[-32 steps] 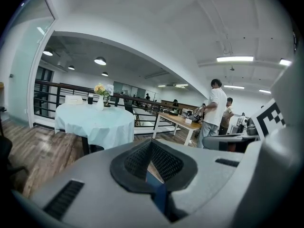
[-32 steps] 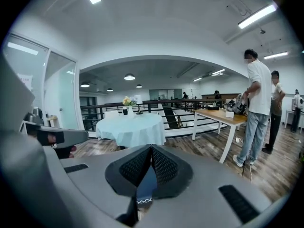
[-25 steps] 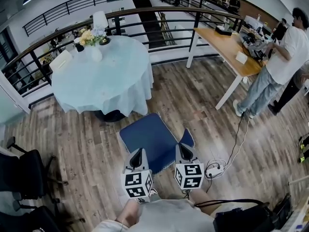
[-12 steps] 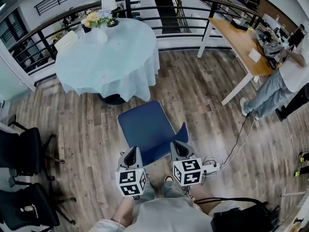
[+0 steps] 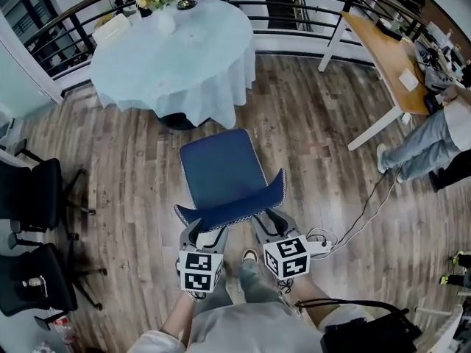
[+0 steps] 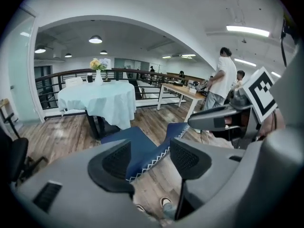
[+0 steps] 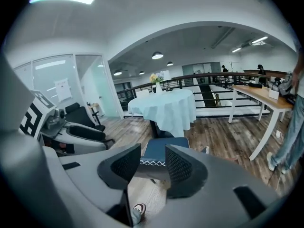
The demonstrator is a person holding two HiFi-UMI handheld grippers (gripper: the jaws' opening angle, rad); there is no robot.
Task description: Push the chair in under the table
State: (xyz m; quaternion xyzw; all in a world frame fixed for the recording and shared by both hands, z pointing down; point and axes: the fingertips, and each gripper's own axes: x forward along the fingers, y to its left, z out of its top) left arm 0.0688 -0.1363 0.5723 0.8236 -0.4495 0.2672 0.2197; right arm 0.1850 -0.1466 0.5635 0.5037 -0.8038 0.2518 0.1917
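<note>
A blue chair (image 5: 219,169) stands on the wood floor, its seat facing the round table with a pale cloth (image 5: 176,54) and a gap between the two. The chair's backrest (image 5: 234,210), edged with white zigzag trim, is nearest me. My left gripper (image 5: 204,232) is at the left end of the backrest's top edge, its jaws opening. The trim (image 6: 153,156) runs between its pads without being pressed. My right gripper (image 5: 266,221) is at the right end, jaws also opening, with the backrest edge (image 7: 153,163) in the gap.
Two black office chairs (image 5: 33,197) stand at the left. At the right is a wooden desk (image 5: 390,57) with a person (image 5: 427,149) beside it. A cable and power strip (image 5: 324,245) lie on the floor. A railing (image 5: 309,2) runs behind the table, which bears a flower vase (image 5: 163,9).
Both grippers have come down and forward to the chair's backrest. Their jaws, shut before, now stand apart around its top edge. The chair itself has not moved.
</note>
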